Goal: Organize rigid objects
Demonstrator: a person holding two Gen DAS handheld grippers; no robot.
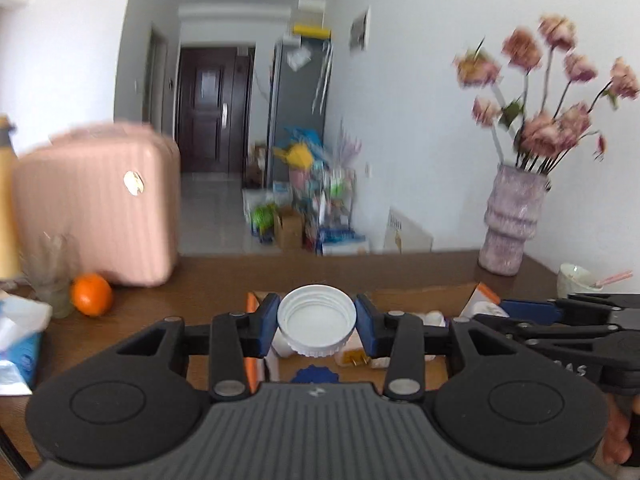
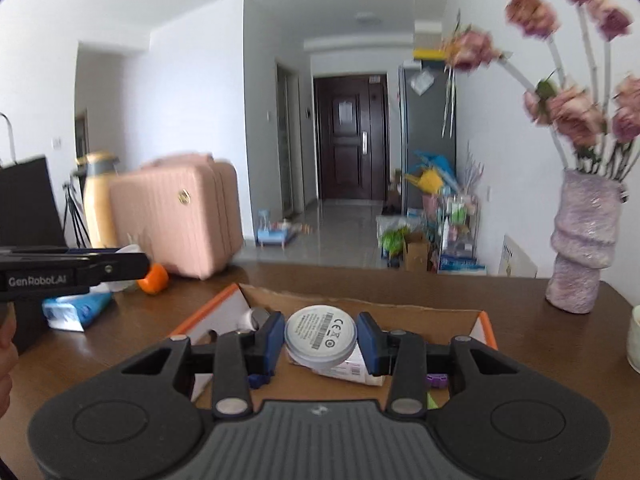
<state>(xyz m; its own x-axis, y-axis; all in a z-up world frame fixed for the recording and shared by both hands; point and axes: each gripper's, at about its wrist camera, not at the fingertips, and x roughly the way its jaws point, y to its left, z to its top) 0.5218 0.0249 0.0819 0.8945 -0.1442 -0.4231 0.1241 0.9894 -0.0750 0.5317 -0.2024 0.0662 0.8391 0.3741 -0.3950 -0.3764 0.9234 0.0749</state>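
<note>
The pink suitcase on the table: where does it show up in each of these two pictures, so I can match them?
Left wrist view: the pink suitcase stands at the left edge on the far side of the table, with the orange in front of it.
Right wrist view: the pink suitcase sits left of centre, again at the table's far side.
Shared landmark: the dark door down the hallway, right of the suitcase in both.
</note>
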